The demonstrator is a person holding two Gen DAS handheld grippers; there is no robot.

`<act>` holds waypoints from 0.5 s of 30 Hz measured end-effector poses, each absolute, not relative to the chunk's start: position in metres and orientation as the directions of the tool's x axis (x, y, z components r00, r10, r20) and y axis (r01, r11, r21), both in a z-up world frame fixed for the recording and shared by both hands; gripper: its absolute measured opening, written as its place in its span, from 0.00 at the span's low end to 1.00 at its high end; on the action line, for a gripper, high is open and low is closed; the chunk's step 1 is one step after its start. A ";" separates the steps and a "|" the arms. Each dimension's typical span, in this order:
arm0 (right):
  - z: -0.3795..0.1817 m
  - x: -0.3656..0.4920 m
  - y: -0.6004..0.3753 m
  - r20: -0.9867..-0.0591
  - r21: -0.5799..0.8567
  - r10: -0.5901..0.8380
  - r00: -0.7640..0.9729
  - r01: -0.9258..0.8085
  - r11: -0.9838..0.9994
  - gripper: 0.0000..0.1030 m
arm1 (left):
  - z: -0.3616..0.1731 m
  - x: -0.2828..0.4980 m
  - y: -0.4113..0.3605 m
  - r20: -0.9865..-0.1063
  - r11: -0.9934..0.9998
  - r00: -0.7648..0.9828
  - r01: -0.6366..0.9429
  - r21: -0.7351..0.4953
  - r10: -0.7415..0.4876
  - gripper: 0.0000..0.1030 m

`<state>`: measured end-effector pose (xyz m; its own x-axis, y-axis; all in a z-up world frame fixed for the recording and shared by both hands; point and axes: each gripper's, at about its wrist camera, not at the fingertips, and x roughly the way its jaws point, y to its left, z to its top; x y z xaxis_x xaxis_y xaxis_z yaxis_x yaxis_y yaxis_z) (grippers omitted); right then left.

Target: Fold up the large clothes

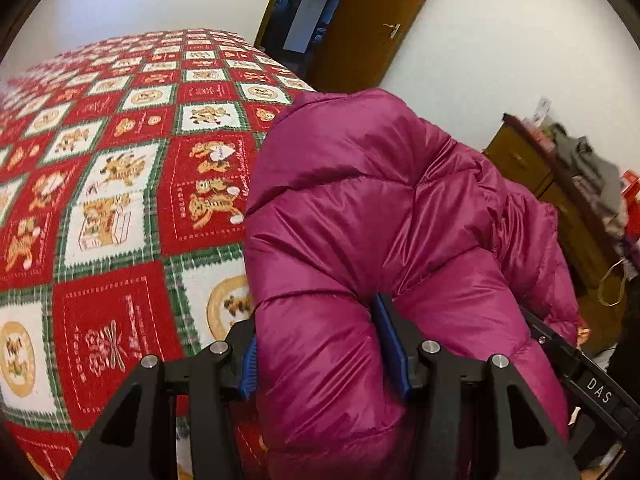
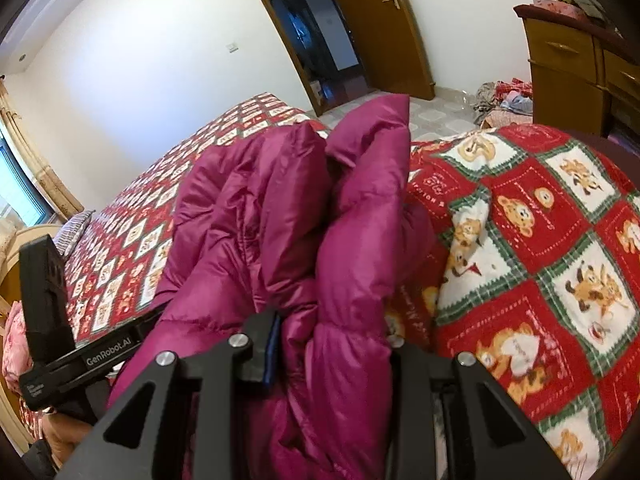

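- The bed, covered by a red, white and green checked blanket printed with bear cartoons (image 1: 120, 184) (image 2: 540, 248), fills the lower part of both views and carries the garment.
- The magenta quilted down jacket of shiny fabric (image 1: 368, 208) (image 2: 280, 208) is gathered into a puffy bundle, raised above the blanket between the two claws; how much of its lower part rests on the bed is hidden.
- A brown wooden door (image 1: 360, 28) (image 2: 384, 28) stands open in the white wall behind the bed.
- A brown wooden dresser (image 1: 536, 176) (image 2: 568, 64) stands to the right, with clutter on top.
- The left claw (image 1: 324, 344) is about half open and clamped on a thick padded roll of the jacket; both blue pads (image 1: 390, 344) press into the fabric.
- The right claw (image 2: 332, 344) is narrower, squeezing a bunched fold of the jacket; one blue pad (image 2: 273, 354) shows on the left, the other is buried under fabric.
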<state>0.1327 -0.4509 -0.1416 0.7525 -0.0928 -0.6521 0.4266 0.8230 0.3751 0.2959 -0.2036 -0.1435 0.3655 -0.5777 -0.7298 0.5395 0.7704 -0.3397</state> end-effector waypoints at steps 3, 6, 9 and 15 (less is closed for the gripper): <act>-0.146 0.141 -0.455 -0.660 0.360 -0.088 0.746 0.418 0.834 0.32 | -0.146 0.301 -0.211 -0.753 0.798 0.384 0.523 -0.299 -0.535 0.51; -0.154 0.143 -0.467 -0.662 0.387 -0.069 0.746 0.419 0.822 0.32 | -0.148 0.305 -0.220 -0.764 0.817 0.408 0.514 -0.261 -0.500 0.51; -0.159 0.145 -0.477 -0.657 0.426 -0.042 0.753 0.416 0.804 0.33 | -0.150 0.305 -0.228 -0.767 0.830 0.432 0.510 -0.226 -0.475 0.51; -0.164 0.142 -0.493 -0.642 0.498 0.007 0.766 0.410 0.764 0.36 | -0.150 0.299 -0.233 -0.762 0.843 0.473 0.509 -0.173 -0.442 0.52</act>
